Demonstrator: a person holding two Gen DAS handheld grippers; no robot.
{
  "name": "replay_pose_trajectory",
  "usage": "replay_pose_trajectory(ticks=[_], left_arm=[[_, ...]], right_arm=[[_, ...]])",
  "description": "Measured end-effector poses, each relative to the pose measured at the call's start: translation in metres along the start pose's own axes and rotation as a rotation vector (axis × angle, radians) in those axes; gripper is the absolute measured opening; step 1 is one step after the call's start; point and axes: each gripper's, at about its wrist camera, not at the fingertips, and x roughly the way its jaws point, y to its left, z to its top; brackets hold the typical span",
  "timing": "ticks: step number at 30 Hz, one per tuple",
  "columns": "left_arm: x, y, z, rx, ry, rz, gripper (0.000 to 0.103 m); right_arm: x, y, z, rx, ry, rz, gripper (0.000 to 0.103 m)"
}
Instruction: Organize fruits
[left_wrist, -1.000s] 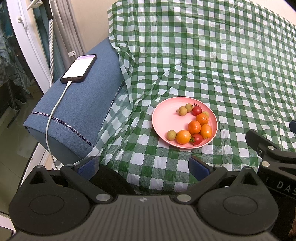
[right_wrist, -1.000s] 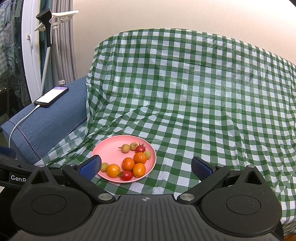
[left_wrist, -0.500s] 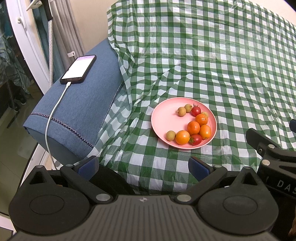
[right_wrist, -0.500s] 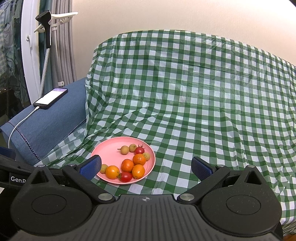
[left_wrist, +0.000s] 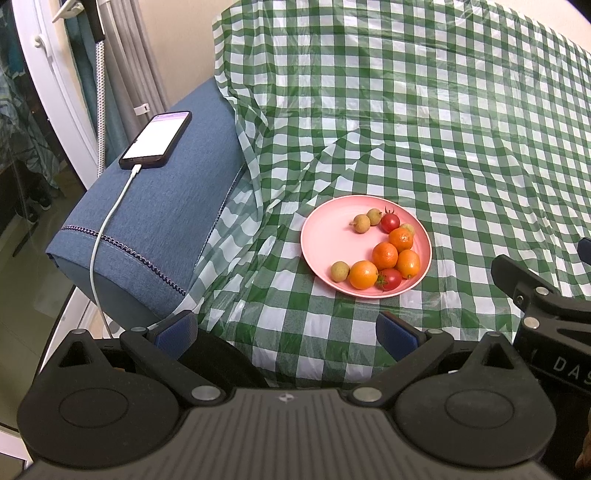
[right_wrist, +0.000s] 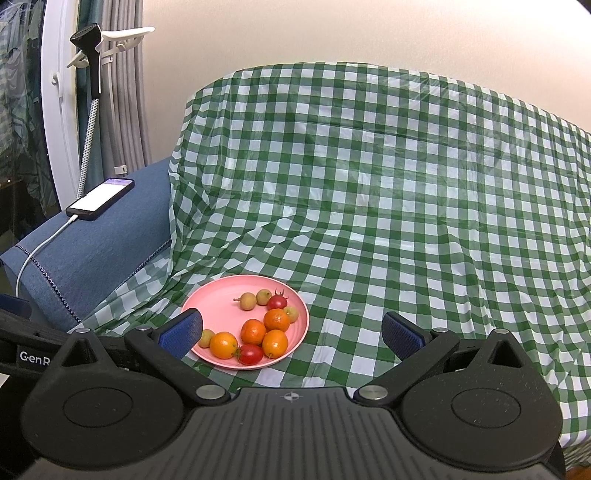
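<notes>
Left wrist view: the left gripper (left_wrist: 288, 328) sits at the bottom of the frame, its blue-padded fingers (left_wrist: 173, 328) spread wide and released, with nothing between them. Above and right of centre a pink plate (left_wrist: 325, 240) rests on the green checked cloth (left_wrist: 406, 110). On the plate lie four oranges (left_wrist: 385, 255) clustered toward its right side, two red tomatoes (left_wrist: 390, 222), one at the upper edge and one at the lower, and small tan fruits (left_wrist: 361, 224), two at the top and one at the lower left. A pale green one peeks out behind the upper orange. At the left a blue armrest (left_wrist: 155, 229) carries a phone (left_wrist: 156, 139) with a white cable (left_wrist: 101, 236) trailing down. Part of the right gripper (left_wrist: 539, 299) enters at the right edge.

Right wrist view: the right gripper (right_wrist: 291, 334) fills the bottom, its fingers (right_wrist: 400, 336) wide apart and released, empty. The plate (right_wrist: 218, 306) sits just left of centre in the lower half, with the left finger pad overlapping its lower left rim in the picture. The oranges (right_wrist: 253, 331), tomatoes (right_wrist: 277, 302) and tan fruits (right_wrist: 247, 301) lie on it. The cloth (right_wrist: 369, 166) rises behind over a tall back. The armrest (right_wrist: 103, 243) with the phone (right_wrist: 99, 198) is at the left, and a black piece of the left gripper (right_wrist: 33, 343) shows at the lower left edge.
</notes>
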Motion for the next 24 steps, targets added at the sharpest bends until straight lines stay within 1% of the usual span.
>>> replay_pose_trajectory(ticks=[6, 24], left_arm=[[0.0009, 0.0025, 0.0003, -0.001, 0.004, -0.001, 0.103], [0.0011, 0.003, 0.0009, 0.001, 0.005, 0.001, 0.103]], right_arm=[[0.0009, 0.0025, 0.0004, 0.008, 0.005, -0.012, 0.102], [0.0018, 0.0031, -0.0005, 0.009, 0.006, -0.011, 0.102]])
